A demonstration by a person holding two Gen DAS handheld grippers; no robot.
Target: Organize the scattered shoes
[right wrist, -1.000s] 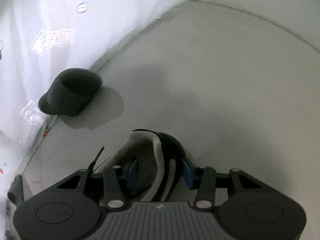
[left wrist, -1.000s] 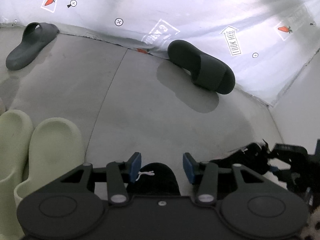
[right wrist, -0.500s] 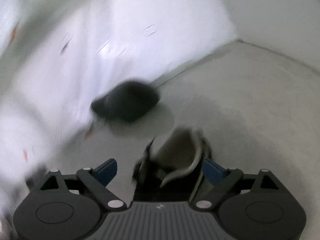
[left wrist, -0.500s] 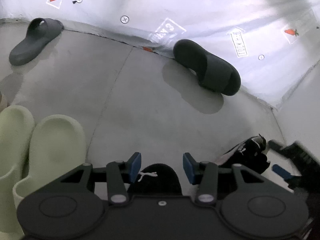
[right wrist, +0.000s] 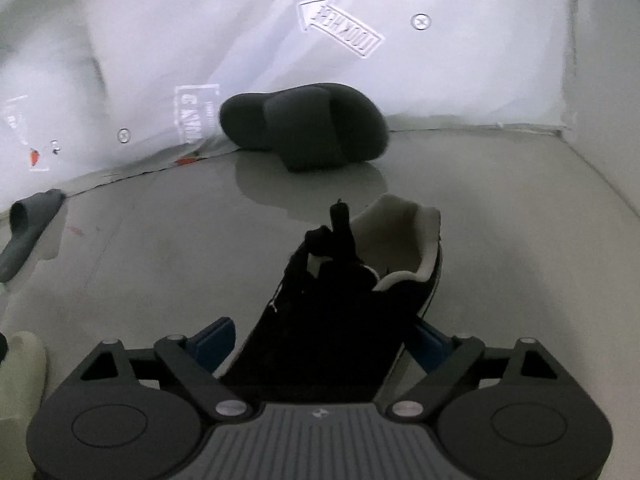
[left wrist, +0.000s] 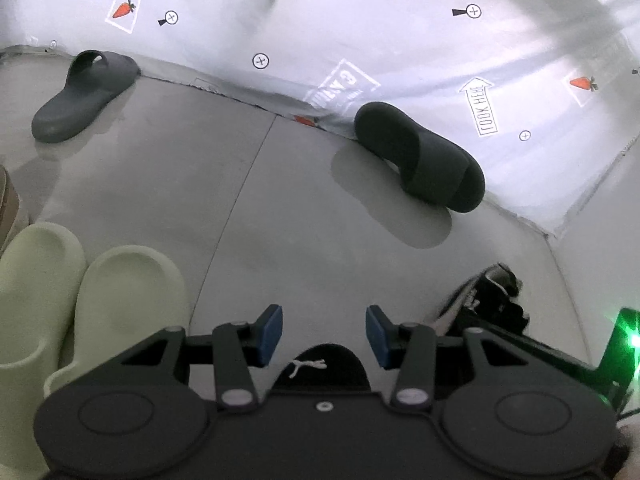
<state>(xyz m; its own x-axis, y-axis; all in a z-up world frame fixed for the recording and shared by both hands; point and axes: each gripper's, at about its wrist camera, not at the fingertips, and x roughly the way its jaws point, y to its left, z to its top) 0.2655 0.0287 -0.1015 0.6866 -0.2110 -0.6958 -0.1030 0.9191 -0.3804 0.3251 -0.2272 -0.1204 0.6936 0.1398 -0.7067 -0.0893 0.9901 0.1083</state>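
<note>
Right claw [right wrist: 320, 340] straddled black sneaker [right wrist: 340, 304] at lower centre, jaws apart, not clamped. Left claw [left wrist: 324, 334] likewise spread over second sneaker [left wrist: 320, 368] at bottom. Best closed squarely on heel before lifting.

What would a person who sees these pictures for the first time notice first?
Most likely the black sneaker with a white lining, which lies on the floor between the open fingers of the right gripper. Next, the dark slide leaning against the white sheet on the wall, and the pale green pair side by side at the left of the left wrist view.
</note>
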